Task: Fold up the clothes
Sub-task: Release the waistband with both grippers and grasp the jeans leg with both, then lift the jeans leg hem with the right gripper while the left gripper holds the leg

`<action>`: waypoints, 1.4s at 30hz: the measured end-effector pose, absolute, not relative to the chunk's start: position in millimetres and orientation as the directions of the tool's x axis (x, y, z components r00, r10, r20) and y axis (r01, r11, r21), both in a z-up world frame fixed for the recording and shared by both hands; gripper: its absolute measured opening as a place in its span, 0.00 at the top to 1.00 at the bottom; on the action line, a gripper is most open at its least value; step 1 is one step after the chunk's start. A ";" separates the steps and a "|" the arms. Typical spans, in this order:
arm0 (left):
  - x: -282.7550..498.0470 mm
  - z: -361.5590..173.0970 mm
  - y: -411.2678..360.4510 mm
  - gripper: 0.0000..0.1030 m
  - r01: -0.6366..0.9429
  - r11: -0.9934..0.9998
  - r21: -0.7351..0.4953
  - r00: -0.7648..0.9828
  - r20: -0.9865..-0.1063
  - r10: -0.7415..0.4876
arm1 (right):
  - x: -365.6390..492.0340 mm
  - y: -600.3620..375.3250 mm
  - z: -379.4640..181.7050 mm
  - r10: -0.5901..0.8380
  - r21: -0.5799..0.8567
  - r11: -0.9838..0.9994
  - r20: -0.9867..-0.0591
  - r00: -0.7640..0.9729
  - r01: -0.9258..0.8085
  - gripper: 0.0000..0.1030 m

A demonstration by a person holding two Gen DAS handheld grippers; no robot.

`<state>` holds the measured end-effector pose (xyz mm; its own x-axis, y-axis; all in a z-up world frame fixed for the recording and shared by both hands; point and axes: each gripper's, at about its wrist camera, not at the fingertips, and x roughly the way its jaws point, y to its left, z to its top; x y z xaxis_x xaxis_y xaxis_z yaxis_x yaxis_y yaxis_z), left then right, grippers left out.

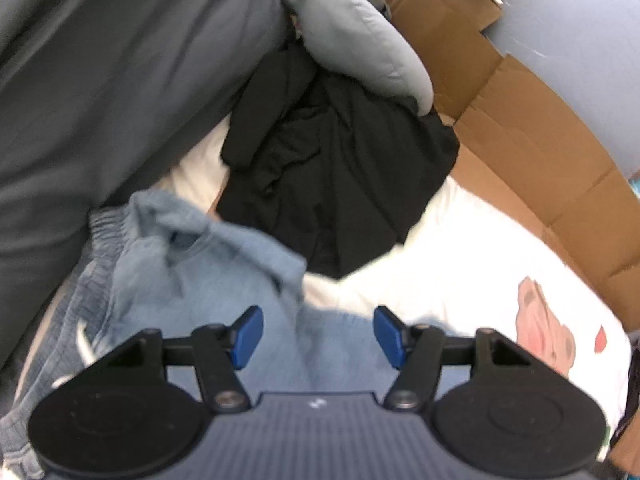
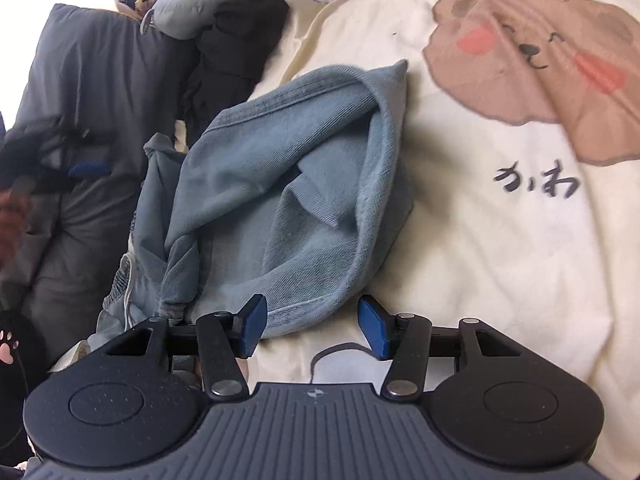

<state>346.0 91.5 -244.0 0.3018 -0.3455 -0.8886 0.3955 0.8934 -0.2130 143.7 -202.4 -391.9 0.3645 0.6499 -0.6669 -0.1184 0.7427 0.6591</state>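
A light blue garment (image 2: 280,184) lies crumpled on a cream bedsheet (image 2: 480,240), its hem curled over and its ribbed waistband (image 1: 104,232) at the left. My left gripper (image 1: 318,336) hovers open just above the blue cloth (image 1: 224,276), nothing between its blue pads (image 1: 248,336). My right gripper (image 2: 312,326) is open at the garment's near hem, with the hem edge lying between the pads (image 2: 252,326) but not pinched. In the right wrist view, the left gripper's (image 2: 86,169) blue pad shows at the far left, blurred.
A black garment (image 1: 336,168) lies heaped beyond the blue one, with a grey padded item (image 1: 352,36) on it. A dark grey duvet (image 1: 100,80) fills the left. Cardboard (image 1: 520,132) borders the bed at right. The sheet bears a cartoon bear print (image 2: 532,72).
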 end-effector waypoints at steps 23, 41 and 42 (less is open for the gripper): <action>411.5 -276.5 91.0 1.00 0.269 0.954 -0.133 0.408 -0.881 -0.238 | 153.7 -246.8 -345.4 0.577 0.578 0.804 -0.700 0.421 -0.140 0.99; 376.5 -243.0 81.3 0.69 0.279 0.932 -0.232 0.367 -0.871 -0.326 | 169.6 -333.8 -247.0 0.341 0.306 0.940 -0.823 0.454 -0.152 1.00; 374.1 -240.4 81.3 0.67 0.283 0.930 -0.235 0.367 -0.869 -0.332 | 170.7 -336.9 -246.8 0.343 0.308 0.939 -0.821 0.456 -0.150 0.99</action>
